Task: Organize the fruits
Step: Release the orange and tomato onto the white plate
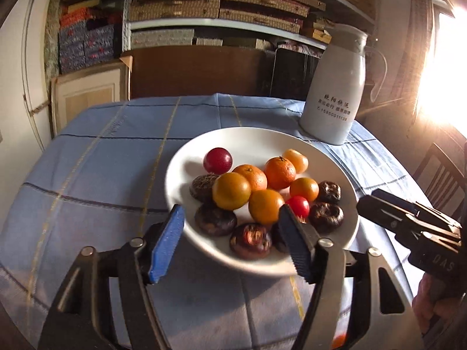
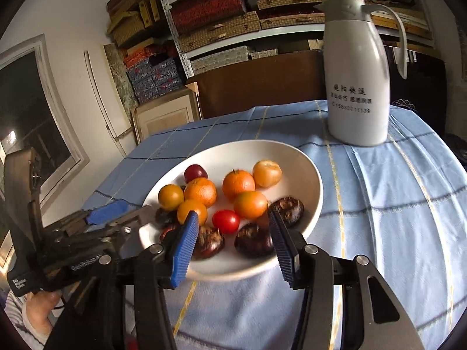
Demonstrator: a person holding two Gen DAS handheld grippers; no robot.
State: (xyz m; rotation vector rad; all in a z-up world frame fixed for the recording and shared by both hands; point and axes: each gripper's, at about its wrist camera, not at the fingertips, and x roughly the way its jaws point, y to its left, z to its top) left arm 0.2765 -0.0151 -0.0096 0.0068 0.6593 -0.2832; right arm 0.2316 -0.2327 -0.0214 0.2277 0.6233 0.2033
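A white plate [image 1: 332, 157] [image 2: 309, 175] sits on the blue checked tablecloth, filled with several oranges [image 1: 279, 173] [image 2: 238, 184], yellow-orange fruits [image 1: 231, 190] [image 2: 250, 204], a dark red plum [image 1: 217, 160] [image 2: 195, 173], a red cherry tomato [image 1: 297, 206] [image 2: 226, 221] and several dark brown water chestnuts [image 1: 250, 240] [image 2: 253, 239]. My left gripper [image 1: 230, 239] is open and empty, hovering over the plate's near rim. My right gripper [image 2: 232, 242] is open and empty, over the chestnuts at the near rim. Each gripper shows at the edge of the other's view.
A tall white thermos jug [image 1: 335, 87] [image 2: 359, 70] stands on the table behind the plate to the right. Shelves of stacked boxes [image 1: 219, 5] fill the back wall. A wooden chair [image 1: 440, 172] stands at the right. Strong light glares from the right.
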